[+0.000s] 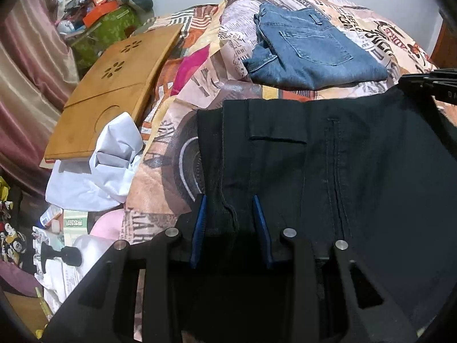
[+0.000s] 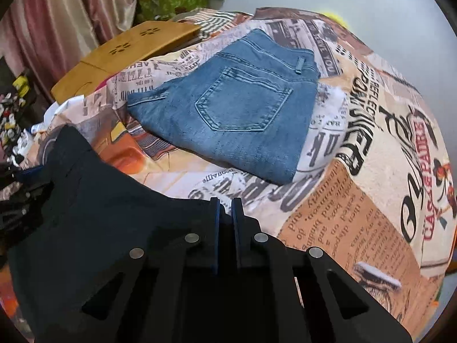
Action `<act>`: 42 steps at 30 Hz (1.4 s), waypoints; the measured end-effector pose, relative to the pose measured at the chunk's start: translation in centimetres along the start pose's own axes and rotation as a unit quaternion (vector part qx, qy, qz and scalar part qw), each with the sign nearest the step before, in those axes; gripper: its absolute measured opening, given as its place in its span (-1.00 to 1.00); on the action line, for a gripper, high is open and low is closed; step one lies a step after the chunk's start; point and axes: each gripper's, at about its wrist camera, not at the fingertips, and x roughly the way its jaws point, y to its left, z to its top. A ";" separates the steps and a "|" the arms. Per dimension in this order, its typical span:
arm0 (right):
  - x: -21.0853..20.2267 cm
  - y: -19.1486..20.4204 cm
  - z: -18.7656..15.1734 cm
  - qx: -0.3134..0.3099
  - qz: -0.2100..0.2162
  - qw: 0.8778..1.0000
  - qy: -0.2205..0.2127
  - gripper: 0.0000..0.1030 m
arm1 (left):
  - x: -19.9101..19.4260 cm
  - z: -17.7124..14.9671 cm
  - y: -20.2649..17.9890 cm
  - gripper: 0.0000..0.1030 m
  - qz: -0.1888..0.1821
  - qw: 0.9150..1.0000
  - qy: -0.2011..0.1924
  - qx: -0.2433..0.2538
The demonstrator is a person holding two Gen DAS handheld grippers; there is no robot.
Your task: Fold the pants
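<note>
On the bed (image 2: 371, 148), black pants (image 1: 357, 171) are lying spread in front of folded jeans (image 2: 242, 105). Left gripper (image 1: 230, 200): jaws are sitting apart, fabric bunching between them, grip uncertain. Right gripper (image 2: 225, 203): jaws are pinching the pants' edge, contact point hidden in shadow.

The black matt woven cloth pants (image 1: 357, 171) lie on the printed newspaper-pattern cotton bedspread (image 2: 371, 148). Beyond the pants rests a folded pair of faded blue denim jeans (image 2: 237, 108), coarse-weave. Left of them: smooth honey-coloured bamboo tray (image 1: 114, 85), crumpled white paper (image 1: 97, 171).
</note>
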 end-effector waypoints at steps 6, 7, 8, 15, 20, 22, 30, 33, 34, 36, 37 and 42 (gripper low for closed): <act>-5.9 -0.5 -1.5 0.010 0.002 1.000 -0.026 -0.49 | -5.1 0.2 2.8 -0.02 -0.031 0.998 -0.029 -0.051; -7.4 -0.6 -2.0 0.010 -0.002 0.999 -0.038 -0.31 | -5.9 0.1 3.2 0.18 -0.031 0.997 -0.036 -0.058; -8.7 -0.6 -2.6 0.010 -0.005 0.999 -0.051 -0.25 | -6.9 -0.2 3.6 0.25 -0.034 0.996 -0.046 -0.066; -14.9 -0.2 -6.3 0.023 -0.001 0.996 -0.089 -0.18 | -8.5 -2.2 3.4 0.32 -0.056 0.995 -0.027 -0.083; -16.8 0.4 -9.4 0.023 -0.006 0.996 -0.089 -0.12 | -7.2 -4.5 2.5 0.33 -0.087 0.990 0.011 -0.109; -17.0 0.6 -10.6 0.027 -0.002 0.996 -0.085 -0.11 | -6.4 -5.2 2.1 0.33 -0.093 0.988 0.028 -0.121; -13.1 3.0 -14.9 0.044 0.041 0.998 -0.024 0.05 | -5.3 -6.8 0.6 -0.03 -0.050 0.990 0.022 -0.134; -10.9 4.0 -16.0 0.044 0.046 0.998 0.003 0.05 | -5.8 -7.0 0.2 -0.24 -0.032 0.993 0.008 -0.114; -10.5 4.2 -16.3 0.049 0.047 0.998 0.004 0.05 | -6.0 -7.1 0.3 -0.30 -0.028 0.994 0.002 -0.107; -10.4 3.7 -16.8 0.067 0.057 0.996 -0.005 0.06 | -6.7 -7.1 0.2 -0.32 -0.016 0.995 -0.013 -0.097; -10.4 3.3 -16.8 0.077 0.065 0.995 -0.003 0.06 | -7.0 -7.2 0.3 -0.32 -0.013 0.995 -0.018 -0.094; -10.7 3.1 -17.3 0.094 0.073 0.993 -0.009 0.08 | -5.4 -8.4 0.8 -0.26 -0.025 0.994 0.005 -0.103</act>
